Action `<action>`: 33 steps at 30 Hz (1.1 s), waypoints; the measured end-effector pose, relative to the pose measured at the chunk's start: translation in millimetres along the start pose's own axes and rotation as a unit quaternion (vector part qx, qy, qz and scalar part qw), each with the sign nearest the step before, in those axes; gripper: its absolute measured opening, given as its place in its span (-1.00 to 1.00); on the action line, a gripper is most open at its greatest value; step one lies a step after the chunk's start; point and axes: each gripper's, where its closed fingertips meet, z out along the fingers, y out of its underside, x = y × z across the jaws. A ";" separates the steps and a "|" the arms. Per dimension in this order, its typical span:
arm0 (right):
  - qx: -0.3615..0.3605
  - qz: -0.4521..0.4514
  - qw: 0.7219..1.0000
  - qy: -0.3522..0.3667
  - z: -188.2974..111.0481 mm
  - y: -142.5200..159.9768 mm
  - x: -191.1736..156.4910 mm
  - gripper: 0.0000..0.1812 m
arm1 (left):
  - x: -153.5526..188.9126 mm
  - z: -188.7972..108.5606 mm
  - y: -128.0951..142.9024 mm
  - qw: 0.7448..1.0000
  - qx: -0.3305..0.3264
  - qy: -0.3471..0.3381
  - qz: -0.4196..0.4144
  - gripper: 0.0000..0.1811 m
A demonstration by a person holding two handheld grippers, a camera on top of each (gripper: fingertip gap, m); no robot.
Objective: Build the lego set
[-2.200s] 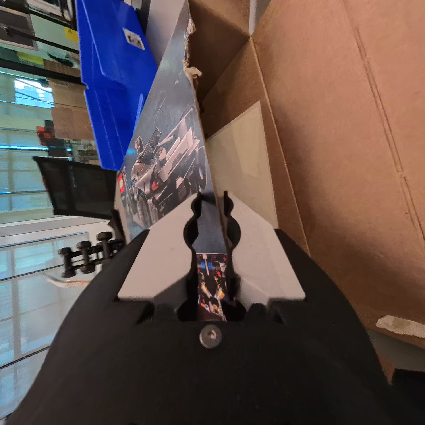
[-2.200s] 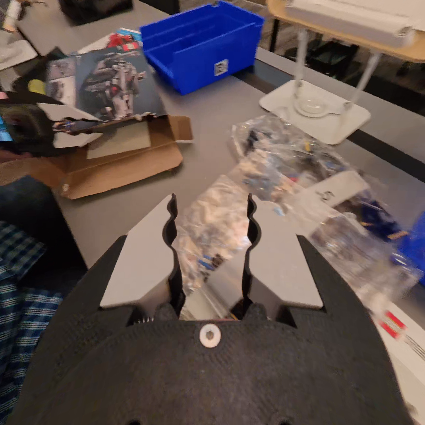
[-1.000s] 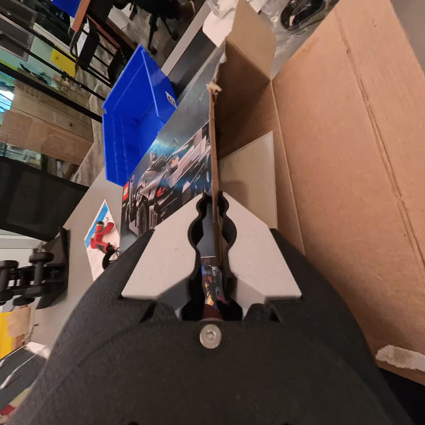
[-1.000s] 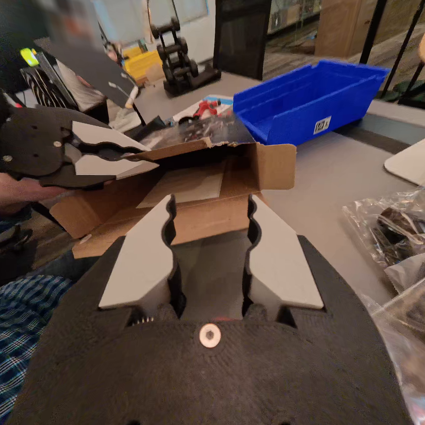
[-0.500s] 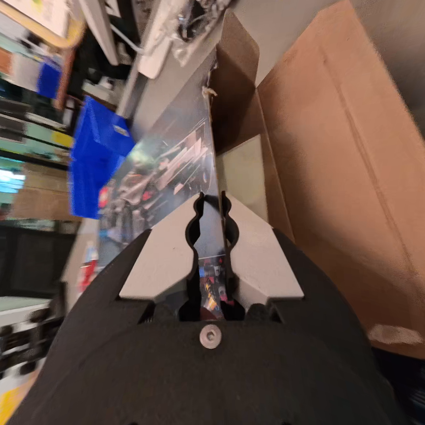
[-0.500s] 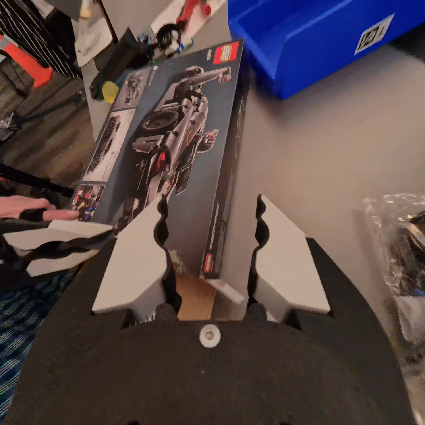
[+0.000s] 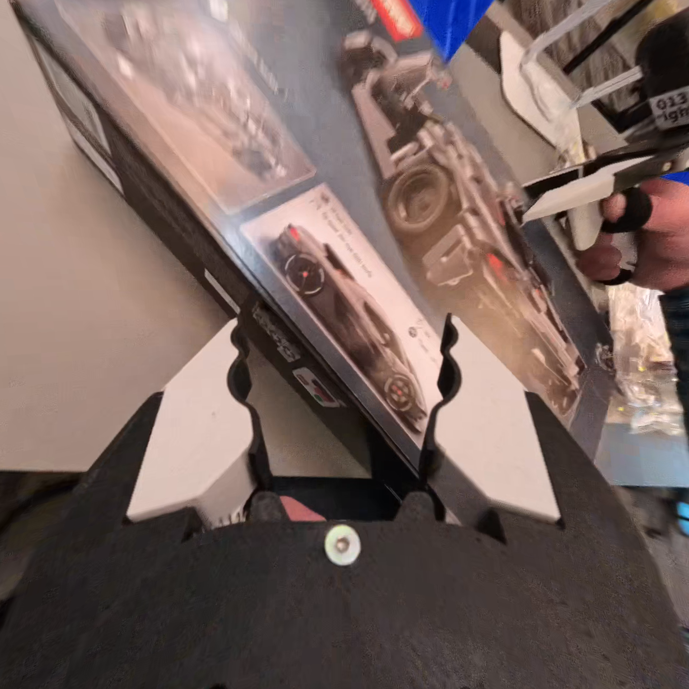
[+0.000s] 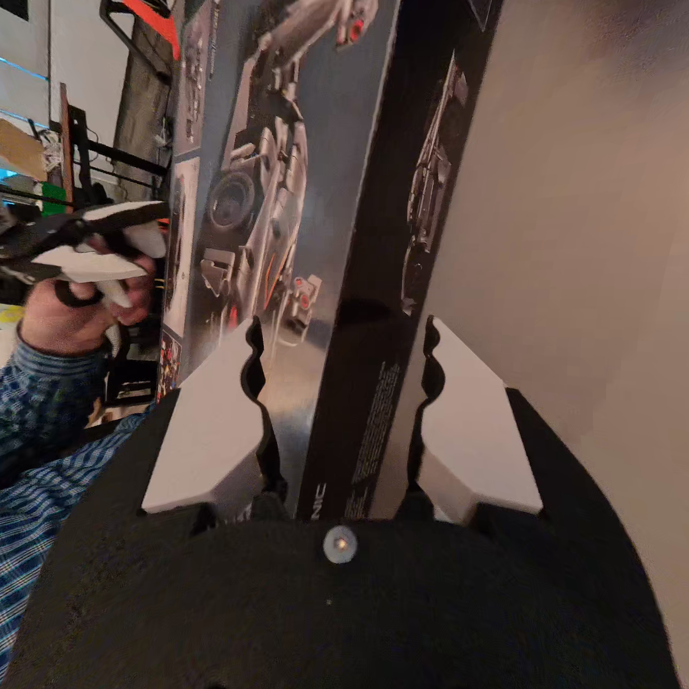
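Grey tabletop (image 7: 67, 231) fills the background under the flat dark cardboard lego box printed with a silver car (image 7: 373, 208), the landmark for everything else. It lies closed, picture side up, likely so it can be shifted out of the working space. Beyond its far end sit clear plastic bags of lego pieces (image 7: 637, 391) and a blue bin (image 7: 451, 26). At its near side edge the left gripper (image 7: 341, 391) has fingers spread wide around the corner, gripping nothing. Along its long side the right gripper (image 8: 341, 395) straddles the edge — fingers wide apart too. Printing covers the box's sides; I leave the wording unread.
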 end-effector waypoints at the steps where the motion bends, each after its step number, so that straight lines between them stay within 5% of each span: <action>1: -0.010 0.003 1.000 0.000 6.8 1.3 2.1 -0.08 | -0.6 11.3 8.0 0.999 -0.019 0.019 -0.025 0.11; 8: -0.008 -0.040 0.999 0.020 16.3 -2.6 -2.7 0.00 | -6.2 26.6 5.9 0.999 0.031 -0.011 -0.040 0.05; 14: 0.046 -0.120 0.991 0.042 -9.5 -26.3 -45.4 0.03 | 16.4 -16.0 -37.7 0.987 0.150 -0.050 0.020 -0.01; 19: 0.130 -0.198 0.970 0.047 -58.2 -56.1 -95.9 0.05 | 77.0 -83.0 -126.5 0.932 0.322 -0.074 0.150 -0.12; 22: 0.208 -0.225 0.950 0.058 -92.7 -75.6 -105.8 0.06 | 110.9 -94.3 -159.6 0.902 0.375 -0.053 0.209 -0.18; 33: 0.358 -0.297 0.876 0.127 -194.3 -86.4 -108.9 0.10 | 200.2 -87.9 -188.9 0.802 0.508 0.028 0.311 -0.21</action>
